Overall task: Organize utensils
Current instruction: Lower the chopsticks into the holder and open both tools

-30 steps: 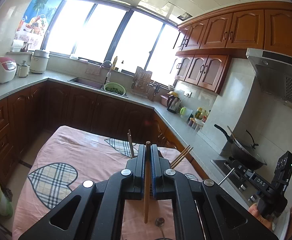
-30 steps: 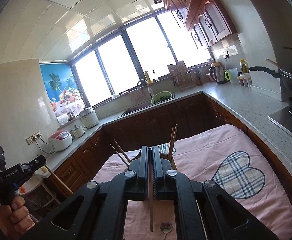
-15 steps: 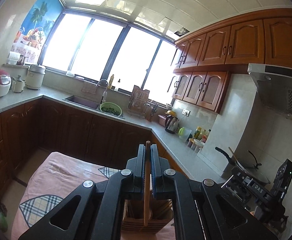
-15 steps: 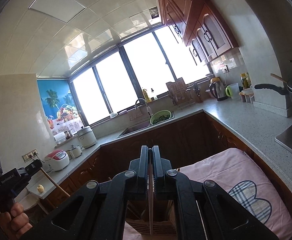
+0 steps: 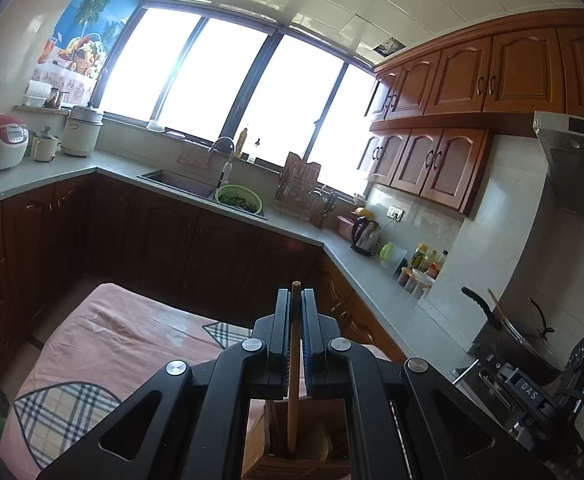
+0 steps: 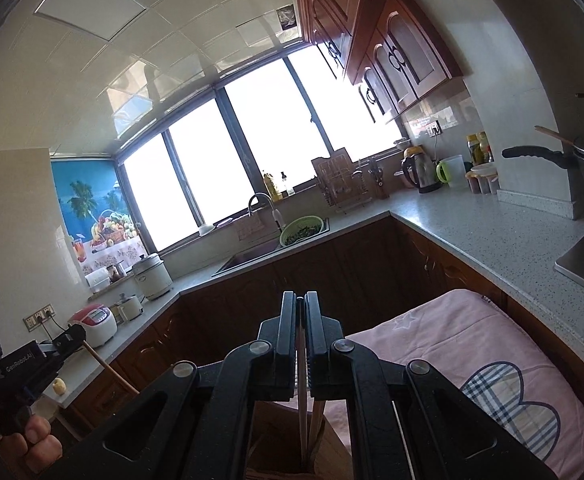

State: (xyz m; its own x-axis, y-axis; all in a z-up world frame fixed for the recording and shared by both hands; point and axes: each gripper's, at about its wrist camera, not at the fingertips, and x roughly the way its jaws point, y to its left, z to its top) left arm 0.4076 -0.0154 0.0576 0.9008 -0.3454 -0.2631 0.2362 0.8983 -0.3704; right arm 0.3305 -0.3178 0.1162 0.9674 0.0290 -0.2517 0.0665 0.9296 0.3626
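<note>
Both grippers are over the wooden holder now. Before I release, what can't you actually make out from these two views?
- Left wrist view: the chopstick tip inside the wooden holder; shadow and the frame's bottom edge hide it.
- Right wrist view: the thin utensil clamped in the right gripper; its lower end is cut off.
- Holder compartments: blocked by gripper bodies in both views.
- Left gripper: seen edge-on only.

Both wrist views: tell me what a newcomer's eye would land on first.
First, the black left gripper at bottom centre of its view, shut on a wooden chopstick that hangs down into the wooden utensil holder below. The right gripper does likewise with a pale chopstick. Behind, the bright bay window glares over the sink.
</note>
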